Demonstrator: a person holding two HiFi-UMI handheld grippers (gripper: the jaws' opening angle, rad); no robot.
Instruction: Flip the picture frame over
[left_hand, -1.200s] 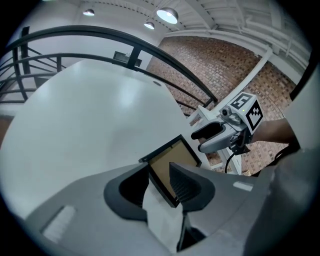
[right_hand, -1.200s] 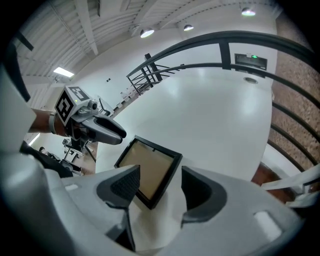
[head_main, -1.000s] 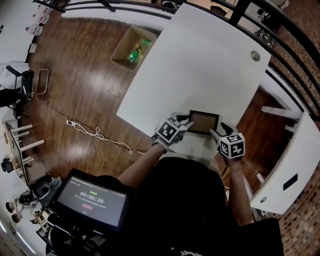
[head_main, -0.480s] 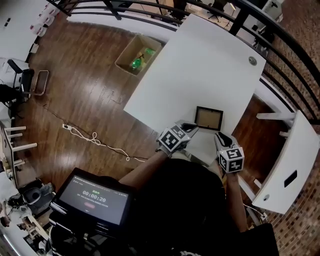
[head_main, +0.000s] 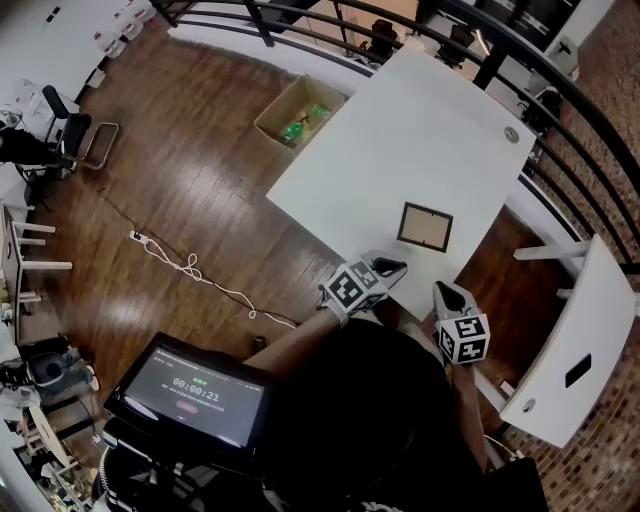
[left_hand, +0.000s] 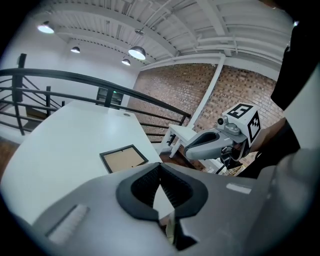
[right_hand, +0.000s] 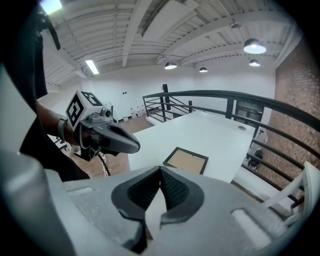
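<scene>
**Both jaws closed and empty, frame lying flat on the worktop**

Left gripper (left_hand: 161, 185): my jaws are pressed together, the ribbed black pads meeting, with nothing between them. In the head view this gripper (head_main: 395, 266) sits at the near edge of the white rectangular worktop (head_main: 400, 130), short of the frame and not touching it.

Right gripper (right_hand: 161, 187): my jaws have just been closing and now meet at the pads, with nothing pinched. In the head view it (head_main: 445, 290) is by the near corner of the worktop, also clear of the frame. Each gripper shows in the other's view, at about the same height and apart from each other.

The black-edged rectangular picture frame (head_main: 425, 226) lies flat on the worktop close to its near edge, ahead of both grippers, with a plain brown panel facing up. I cannot tell whether that panel is the front or the backing. From the left gripper view the frame (left_hand: 123, 158) is ahead and a little left of my jaws; from the right gripper view it (right_hand: 185, 160) is just above them.

Around me:
- An open cardboard box (head_main: 300, 115) holding green items stands on the dark wooden floor (head_main: 200, 190), beyond the worktop's far left side
- A white cable (head_main: 190, 270) trails across the floor
- A black metal railing (head_main: 560, 100) runs past the worktop's far side
</scene>
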